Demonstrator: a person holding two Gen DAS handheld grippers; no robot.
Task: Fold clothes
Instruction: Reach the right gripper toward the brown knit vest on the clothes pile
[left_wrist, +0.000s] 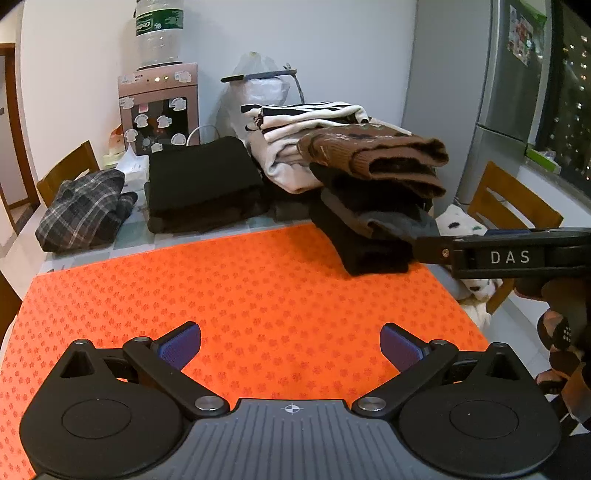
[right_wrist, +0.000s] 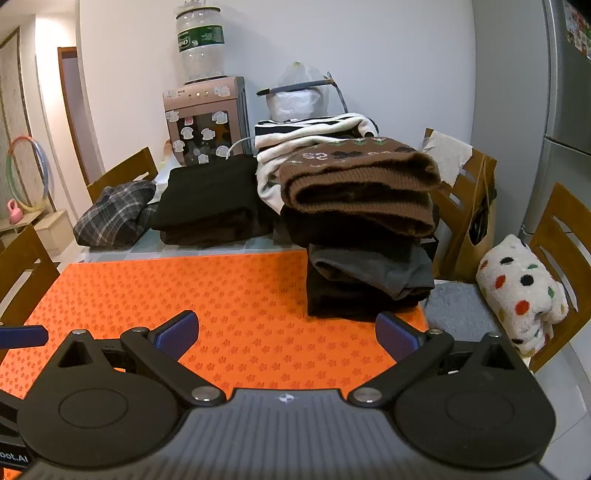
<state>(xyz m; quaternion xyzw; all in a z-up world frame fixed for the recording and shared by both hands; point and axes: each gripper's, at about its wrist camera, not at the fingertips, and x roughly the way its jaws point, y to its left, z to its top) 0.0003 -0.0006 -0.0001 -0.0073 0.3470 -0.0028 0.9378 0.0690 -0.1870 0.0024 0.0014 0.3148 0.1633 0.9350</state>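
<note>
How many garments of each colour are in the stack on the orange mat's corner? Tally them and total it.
Brown sweater: 1
Black garments: 2
Grey garment: 1
Total: 4 visible layers

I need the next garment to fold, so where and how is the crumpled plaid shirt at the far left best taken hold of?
Probably with the left gripper, open now. Come over the orange mat at the plaid shirt from its near side and pinch a raised fold on top: it lies bunched, showing no flat edge, and the black folded pile crowds its right.
</note>
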